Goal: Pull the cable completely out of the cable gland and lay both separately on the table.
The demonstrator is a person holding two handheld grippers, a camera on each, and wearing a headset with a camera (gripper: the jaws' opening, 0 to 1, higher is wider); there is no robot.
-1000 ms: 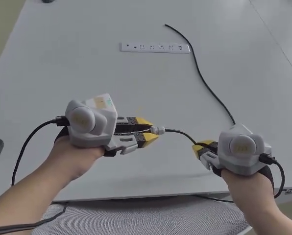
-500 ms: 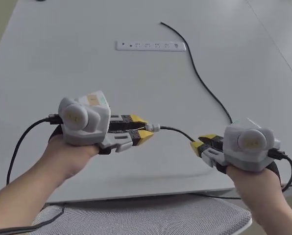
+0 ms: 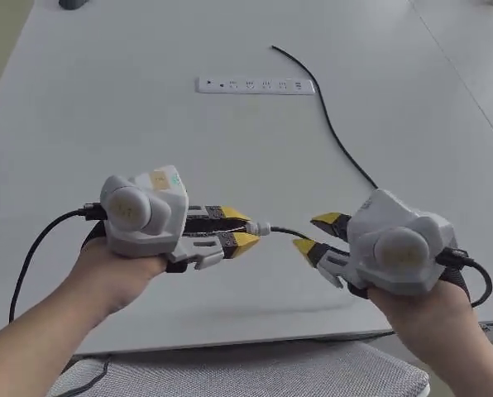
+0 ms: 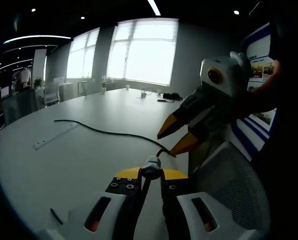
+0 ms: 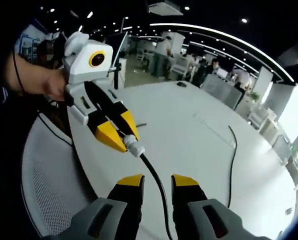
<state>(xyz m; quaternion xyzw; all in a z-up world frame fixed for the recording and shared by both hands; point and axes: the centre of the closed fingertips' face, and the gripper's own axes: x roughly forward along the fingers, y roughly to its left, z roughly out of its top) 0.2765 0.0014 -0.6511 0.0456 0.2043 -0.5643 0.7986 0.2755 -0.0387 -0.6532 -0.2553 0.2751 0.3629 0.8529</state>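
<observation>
Mesh chair back (image 3: 230, 370) sat nearest, at the table (image 3: 106, 107) edge. Left hand (image 3: 118, 269) held the left gripper (image 3: 248, 229) above the table's near part, pointing toward the right gripper (image 3: 315, 232). Its yellow-tipped jaws were clamped on the cable gland (image 3: 260, 227); in the left gripper view the gland (image 4: 150, 165) sat pinched right at the tips, poking out past them. The black cable (image 3: 337, 141) came out of the gland's free end, so it was not pulled out yet. Right gripper, in the right hand (image 3: 412, 318), faced the gland with jaws spread apart. In the right gripper view the cable (image 5: 159, 187) ran through the gap between them, and contact with either jaw could not be made out. Neither the gland nor that stretch of cable lay on the table. Past the right gripper the cable lay on the tabletop, curving away. A white power strip (image 3: 256, 85) lay farther back, just beside the cable's far stretch.
</observation>
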